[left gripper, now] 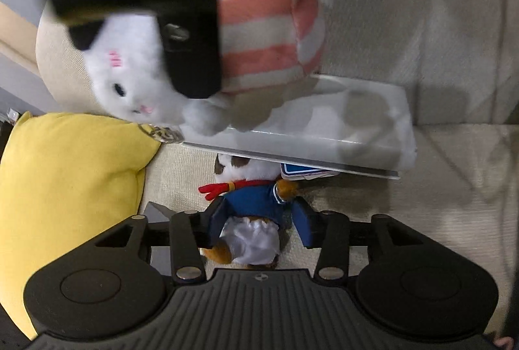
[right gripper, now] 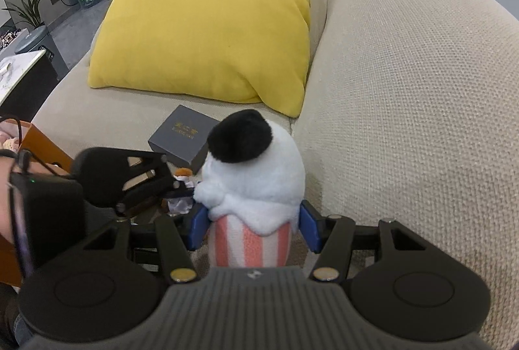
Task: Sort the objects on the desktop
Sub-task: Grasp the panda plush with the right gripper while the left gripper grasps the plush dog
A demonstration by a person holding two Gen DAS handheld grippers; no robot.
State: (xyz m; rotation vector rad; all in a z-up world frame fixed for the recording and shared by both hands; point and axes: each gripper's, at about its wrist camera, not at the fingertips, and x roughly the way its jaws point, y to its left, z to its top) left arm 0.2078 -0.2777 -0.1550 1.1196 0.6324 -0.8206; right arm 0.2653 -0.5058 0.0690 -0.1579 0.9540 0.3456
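My left gripper (left gripper: pixel 258 222) is shut on a small plush in a blue sailor top with a red scarf (left gripper: pixel 251 204), lying on the beige sofa seat (left gripper: pixel 454 188). My right gripper (right gripper: pixel 254 228) is shut on a white cat plush in a pink-and-white striped shirt (right gripper: pixel 256 184) and holds it above the seat; the cat also shows in the left wrist view (left gripper: pixel 201 58), with the right gripper's black body across it. The left gripper (right gripper: pixel 176 184) shows at the lower left of the right wrist view with the sailor plush (right gripper: pixel 183 176) mostly hidden behind it.
A yellow cushion (right gripper: pixel 207 22) leans at the sofa's far end (left gripper: pixel 65 188). A dark grey box (right gripper: pixel 185 136) lies on the seat in front of it. A white flat box (left gripper: pixel 324 129) rests over the sailor plush's head. The sofa back (right gripper: pixel 421 90) rises on the right. An orange bag (right gripper: pixel 42 142) is at left.
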